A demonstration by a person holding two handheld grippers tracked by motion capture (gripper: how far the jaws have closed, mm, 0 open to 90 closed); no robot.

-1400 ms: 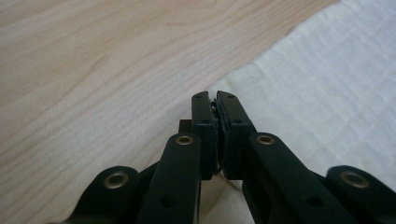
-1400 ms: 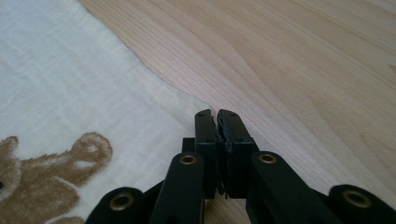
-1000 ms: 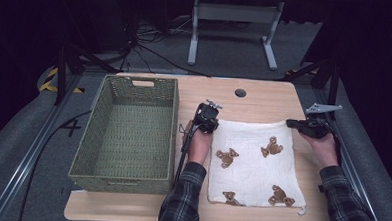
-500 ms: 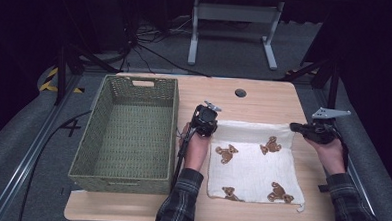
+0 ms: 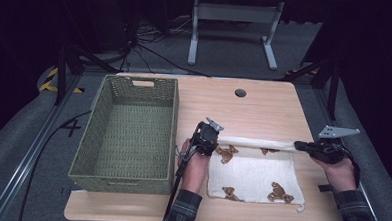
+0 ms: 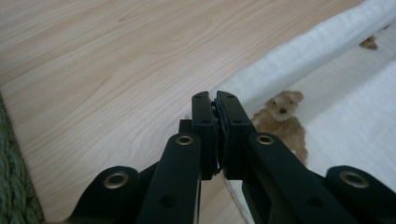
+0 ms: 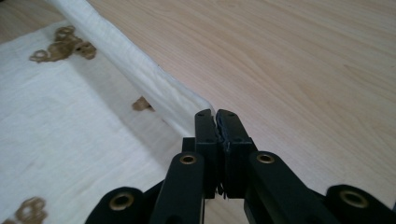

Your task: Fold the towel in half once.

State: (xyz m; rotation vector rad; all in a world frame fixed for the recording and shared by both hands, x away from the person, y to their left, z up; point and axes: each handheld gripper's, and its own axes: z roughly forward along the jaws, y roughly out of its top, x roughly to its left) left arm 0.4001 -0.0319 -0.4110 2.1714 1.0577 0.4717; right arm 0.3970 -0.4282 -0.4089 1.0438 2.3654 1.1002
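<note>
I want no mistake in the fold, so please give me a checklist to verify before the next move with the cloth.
1. Left gripper grips the far left corner of the cloth: ok, jaws shut on its edge.
2. Right gripper grips the far right corner: ok, jaws shut on it.
3. Folded edge straight between both grippers: ok.
4. Near edge of the cloth flat on the table: ok, apart from a small tag at its right corner.
5. Basket clear of the cloth: ok, it stands to the left.
</note>
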